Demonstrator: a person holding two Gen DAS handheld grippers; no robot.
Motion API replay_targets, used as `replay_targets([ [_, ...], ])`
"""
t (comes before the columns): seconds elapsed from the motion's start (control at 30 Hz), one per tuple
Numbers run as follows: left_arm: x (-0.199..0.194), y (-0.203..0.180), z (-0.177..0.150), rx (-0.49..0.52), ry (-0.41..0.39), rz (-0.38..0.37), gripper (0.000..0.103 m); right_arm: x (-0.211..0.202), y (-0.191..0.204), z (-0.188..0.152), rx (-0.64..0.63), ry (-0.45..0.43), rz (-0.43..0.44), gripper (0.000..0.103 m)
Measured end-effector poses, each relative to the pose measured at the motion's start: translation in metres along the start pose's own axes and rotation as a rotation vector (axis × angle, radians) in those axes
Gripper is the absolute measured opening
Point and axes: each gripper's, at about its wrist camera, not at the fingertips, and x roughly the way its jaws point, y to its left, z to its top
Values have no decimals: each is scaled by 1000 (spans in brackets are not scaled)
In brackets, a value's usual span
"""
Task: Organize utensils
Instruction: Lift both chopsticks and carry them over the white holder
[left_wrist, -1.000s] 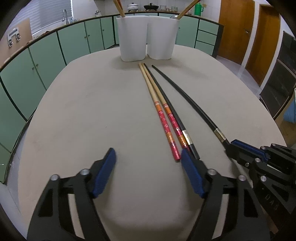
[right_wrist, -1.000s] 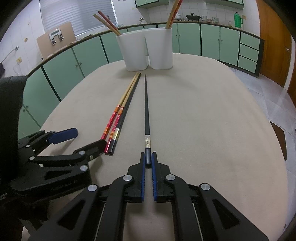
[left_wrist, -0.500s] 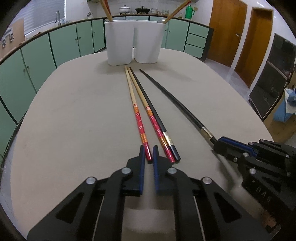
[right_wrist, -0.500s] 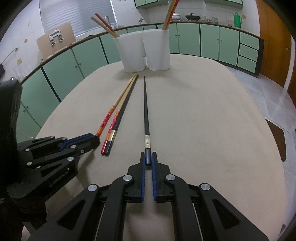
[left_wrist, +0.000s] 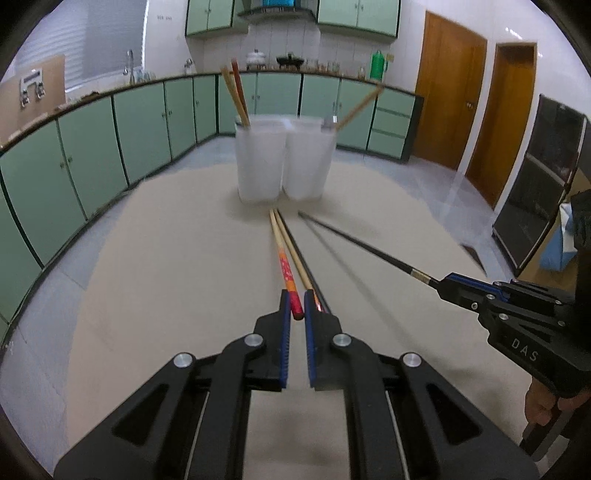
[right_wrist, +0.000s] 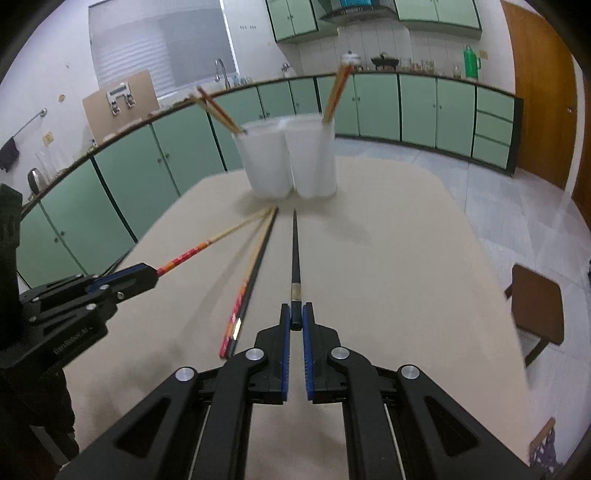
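The left gripper (left_wrist: 295, 306) is clamped on the red-patterned end of a wooden chopstick (left_wrist: 282, 254), which is held clear of the beige table (left_wrist: 166, 280) and slopes down toward the two white holders (left_wrist: 284, 162), its far tip low near their base. The right gripper (right_wrist: 295, 317) is closed around the thick end of a black chopstick (right_wrist: 295, 251) with a pale band near the grip; this stick also points toward the holders, though whether its far tip touches the tabletop cannot be told. Between the two lifted sticks, a second red-patterned chopstick (right_wrist: 243, 291) and a second black chopstick (right_wrist: 258, 254) are seen lying flat on the table, side by side and touching along their length, their narrow ends near the holders. The holders stand upright and pressed together toward the far end of the table. In the left one, two chopsticks (left_wrist: 234, 92) are leaned to the left; in the right one, more chopsticks (right_wrist: 336, 92) are leaned to the right. Green cabinets (left_wrist: 140, 122) are seen behind the table, and a brown stool (right_wrist: 539, 302) beside it in the right wrist view.
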Motion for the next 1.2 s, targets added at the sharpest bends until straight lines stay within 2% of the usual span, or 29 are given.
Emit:
replay_targets([
  [0.4, -44, 2, 63, 23, -179, -19, 5, -45, 13, 75, -61, -141, 65, 6],
  [0.63, -51, -1, 94, 58, -233, -33, 5, -55, 24, 122, -112, -158, 98, 6],
  [1.0, -68, -3, 131, 64, -289, -119, 5, -73, 26, 183, -153, -186, 144, 6],
  [1.2, -72, -8, 174, 99, -368, -116, 5, -78, 27, 224, -172, -245, 134, 6],
])
